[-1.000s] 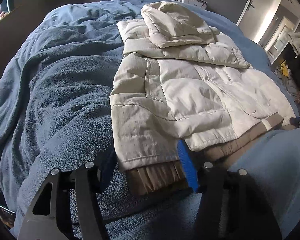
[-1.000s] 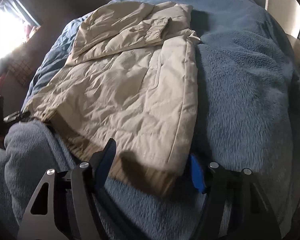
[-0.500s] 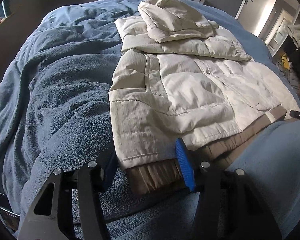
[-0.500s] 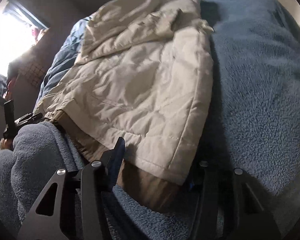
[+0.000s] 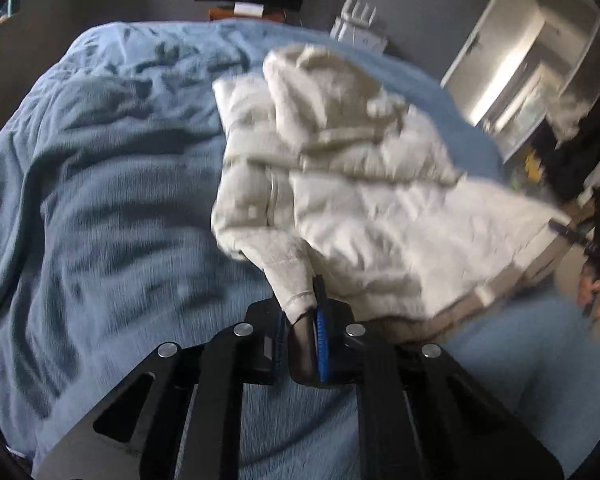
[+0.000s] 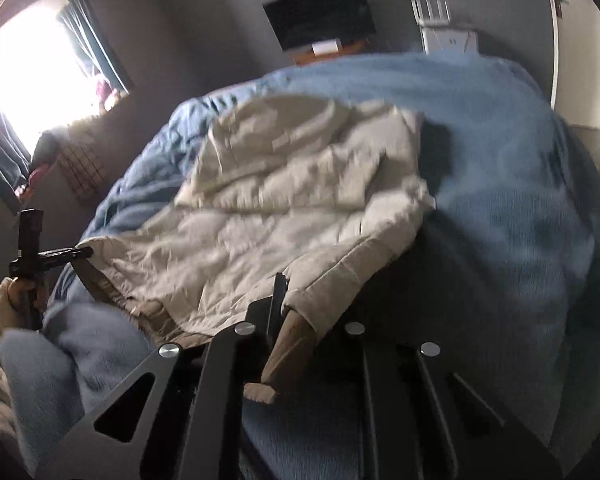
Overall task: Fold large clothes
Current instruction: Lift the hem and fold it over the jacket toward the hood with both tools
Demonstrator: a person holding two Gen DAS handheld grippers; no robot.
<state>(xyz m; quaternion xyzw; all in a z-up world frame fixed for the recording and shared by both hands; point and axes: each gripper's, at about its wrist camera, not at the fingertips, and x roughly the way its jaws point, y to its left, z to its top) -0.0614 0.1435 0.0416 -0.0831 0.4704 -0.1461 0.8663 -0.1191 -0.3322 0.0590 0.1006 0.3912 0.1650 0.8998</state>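
Two tools have the cream puffer jacket [image 5: 380,216] by its bottom hem: the left tool [image 5: 300,320] is closed tight on one hem corner, and the right tool [image 6: 288,320] is closed on the other, with the tan ribbed band pinched between its fingers. The jacket lies spread on the bed [image 5: 100,200], hood [image 5: 324,92] at the far end from the hem, the near edge lifted off the covers. It looks light and puffy, soft with no stiffness, so it should sag between the two grips, and its smooth shell may slip; the ribbed hem band seems the surest place to hold. Beneath the jacket is a blue fleece blanket [image 6: 520,200], soft and rumpled, likely to drag on the fabric. Beyond the hood stand a grey wall and a dark screen [image 6: 320,12]; left of the jacket, a bright window [image 6: 32,72].
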